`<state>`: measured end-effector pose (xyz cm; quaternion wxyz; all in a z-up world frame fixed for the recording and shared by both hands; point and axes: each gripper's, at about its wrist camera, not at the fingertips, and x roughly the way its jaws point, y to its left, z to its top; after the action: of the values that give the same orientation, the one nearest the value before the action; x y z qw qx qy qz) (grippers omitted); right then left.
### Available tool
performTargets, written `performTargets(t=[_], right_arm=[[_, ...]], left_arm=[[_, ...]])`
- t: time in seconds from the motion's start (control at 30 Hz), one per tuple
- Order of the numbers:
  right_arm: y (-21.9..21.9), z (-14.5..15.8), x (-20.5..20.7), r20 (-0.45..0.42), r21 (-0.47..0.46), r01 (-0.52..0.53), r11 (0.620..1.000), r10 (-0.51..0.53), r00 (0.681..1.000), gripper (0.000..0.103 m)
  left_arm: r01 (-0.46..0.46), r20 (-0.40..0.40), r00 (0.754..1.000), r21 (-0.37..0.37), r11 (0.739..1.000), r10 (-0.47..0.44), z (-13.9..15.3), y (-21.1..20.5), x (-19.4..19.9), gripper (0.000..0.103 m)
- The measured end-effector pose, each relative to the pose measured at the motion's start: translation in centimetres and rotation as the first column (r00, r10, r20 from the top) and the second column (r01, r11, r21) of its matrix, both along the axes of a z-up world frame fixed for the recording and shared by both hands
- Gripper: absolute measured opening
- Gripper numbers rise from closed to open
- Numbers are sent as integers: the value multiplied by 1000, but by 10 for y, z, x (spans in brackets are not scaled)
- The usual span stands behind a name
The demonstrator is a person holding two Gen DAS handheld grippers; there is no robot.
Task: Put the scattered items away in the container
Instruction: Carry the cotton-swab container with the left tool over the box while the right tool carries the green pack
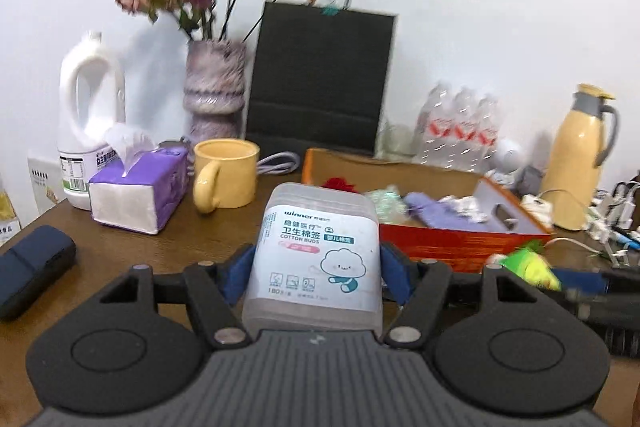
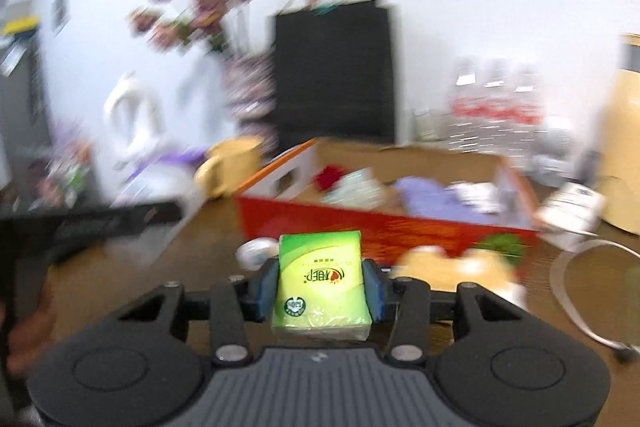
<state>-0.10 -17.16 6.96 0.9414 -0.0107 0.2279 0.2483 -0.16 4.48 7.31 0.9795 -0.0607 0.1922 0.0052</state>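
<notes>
A clear plastic box of cotton buds (image 1: pixel 316 247) with a white and teal label sits between the blue pads of my left gripper (image 1: pixel 318 273), which is shut on it above the brown table. My right gripper (image 2: pixel 320 285) is shut on a green pocket tissue pack (image 2: pixel 320 279); the left wrist view shows that pack (image 1: pixel 532 267) low at the right. Just beyond both grippers stands the orange cardboard box (image 1: pixel 460 247) (image 2: pixel 400 227), with a red item, a purple cloth and several small packets inside.
A yellow mug (image 1: pixel 226 175), purple tissue box (image 1: pixel 136 191), white detergent jug (image 1: pixel 90 115) and flower vase (image 1: pixel 214 87) stand at the back left. Behind the box are a black paper bag (image 1: pixel 320 83), bottled water (image 1: pixel 460 123) and a yellow thermos (image 1: pixel 580 159). A dark case (image 1: pixel 32 267) lies at the left.
</notes>
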Motion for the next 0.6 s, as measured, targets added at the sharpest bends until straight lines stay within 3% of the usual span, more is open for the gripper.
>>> performTargets(t=[0.23,0.6], right_arm=[[-61,5,-42,63,77,143,987,-148,987,44],[-92,10,-87,141,168,138,976,-162,977,44]], left_arm=[[44,55,997,17,999,-45,1,-46,-49,68],[52,44,998,50,997,-54,-3,-74,-90,68]])
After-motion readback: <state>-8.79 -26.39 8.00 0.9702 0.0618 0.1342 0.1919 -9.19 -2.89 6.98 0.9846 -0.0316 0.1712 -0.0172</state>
